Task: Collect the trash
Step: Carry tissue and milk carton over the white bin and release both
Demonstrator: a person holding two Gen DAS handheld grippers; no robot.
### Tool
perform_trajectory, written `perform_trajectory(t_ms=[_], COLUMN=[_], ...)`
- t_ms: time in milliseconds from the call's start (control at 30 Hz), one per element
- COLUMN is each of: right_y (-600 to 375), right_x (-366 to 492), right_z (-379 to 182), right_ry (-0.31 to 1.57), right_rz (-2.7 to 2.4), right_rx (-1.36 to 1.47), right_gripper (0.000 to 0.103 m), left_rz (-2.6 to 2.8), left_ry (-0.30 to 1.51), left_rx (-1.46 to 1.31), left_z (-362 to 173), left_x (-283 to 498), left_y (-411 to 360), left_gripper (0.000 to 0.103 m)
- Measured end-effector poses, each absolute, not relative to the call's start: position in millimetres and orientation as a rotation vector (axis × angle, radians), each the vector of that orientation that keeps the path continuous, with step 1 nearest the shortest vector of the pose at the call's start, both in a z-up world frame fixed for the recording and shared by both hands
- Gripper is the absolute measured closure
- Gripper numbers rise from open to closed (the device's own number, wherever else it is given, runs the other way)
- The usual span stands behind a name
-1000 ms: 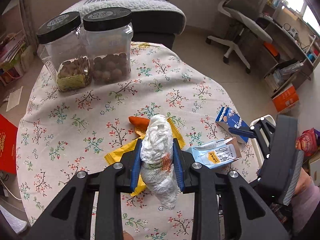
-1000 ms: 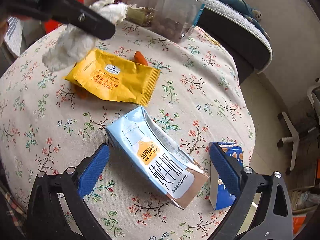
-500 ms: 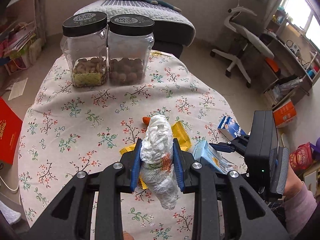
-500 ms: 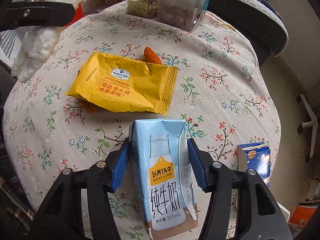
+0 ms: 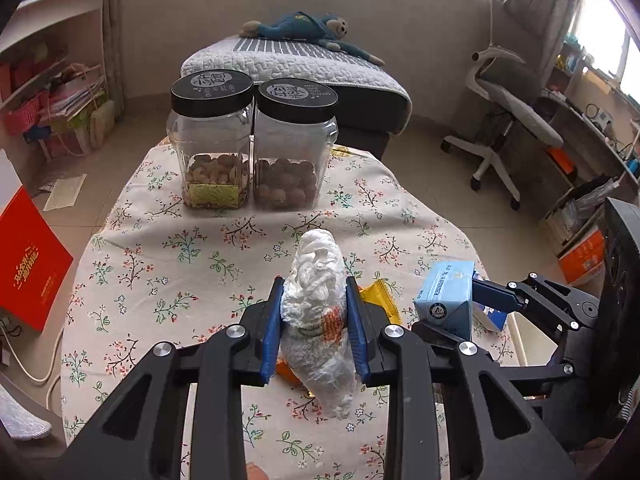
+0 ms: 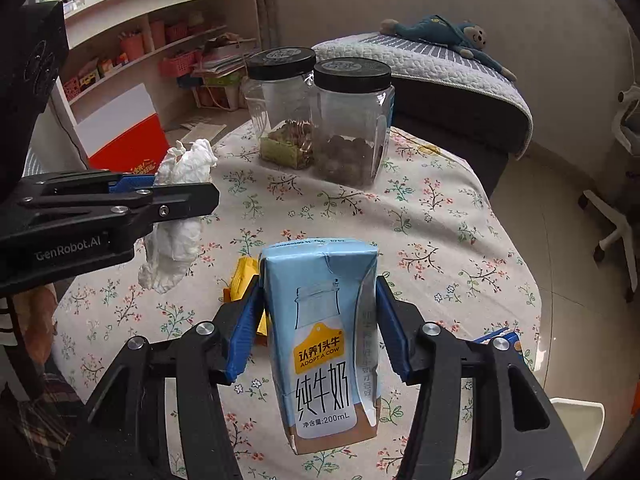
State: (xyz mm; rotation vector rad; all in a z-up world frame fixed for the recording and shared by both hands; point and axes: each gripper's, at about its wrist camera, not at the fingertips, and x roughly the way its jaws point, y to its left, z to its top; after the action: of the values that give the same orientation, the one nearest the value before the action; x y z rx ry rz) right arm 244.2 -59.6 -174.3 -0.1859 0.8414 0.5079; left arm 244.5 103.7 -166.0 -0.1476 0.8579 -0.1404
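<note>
The left gripper holds a crumpled white tissue wad above the table; both blue pads press into its sides, and the lower end of the wad hangs free below them. The right gripper clamps a light-blue 200 mL milk carton upright, one pad on each side panel, with the carton clear of the floral tablecloth. A yellow snack wrapper lies flat on the cloth, partly hidden behind the carton and the left-hand pad. A dark-blue carton sits near the table edge, just right of the right gripper. Two clear jars with black lids stand side by side at the far end of the table, touching each other, well apart from both grippers
</note>
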Motion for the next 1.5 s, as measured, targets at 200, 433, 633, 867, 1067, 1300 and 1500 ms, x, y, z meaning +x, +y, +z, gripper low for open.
perform_trajectory(t_ms=[200, 433, 633, 867, 1067, 1300, 1500], right_y=[-68, -86, -102, -110, -122, -146, -175], right_x=[250, 248, 243, 233, 229, 220, 214], right_z=[-158, -145, -133, -124, -118, -109, -106], right_ry=[0.751, 0.644, 0.563, 0.48, 0.449, 0.413, 0.403], right_rz=[0.385, 0.228, 0.14, 0.085, 0.045, 0.003, -0.035], right_rx=[-0.092, -0.029, -0.005, -0.013, -0.004, 0.013, 0.043], right_gripper=[0.051, 0.051, 0.051, 0.051, 0.051, 0.05, 0.051], left_rz=[-0.007, 0.131, 0.183, 0.226, 0.215, 0.178, 0.133], left_ry=[0.721, 0.609, 0.564, 0.529, 0.502, 0.465, 0.456], left_rx=[-0.099, -0.016, -0.008, -0.017, -0.015, -0.011, -0.003], left_z=[-148, -140, -135, -130, -122, -101, -92], left_x=[236, 229, 227, 226, 220, 217, 215], left_y=[103, 82, 69, 60, 44, 19, -7], left_gripper=[0.074, 0.073, 0.073, 0.073, 0.073, 0.073, 0.073])
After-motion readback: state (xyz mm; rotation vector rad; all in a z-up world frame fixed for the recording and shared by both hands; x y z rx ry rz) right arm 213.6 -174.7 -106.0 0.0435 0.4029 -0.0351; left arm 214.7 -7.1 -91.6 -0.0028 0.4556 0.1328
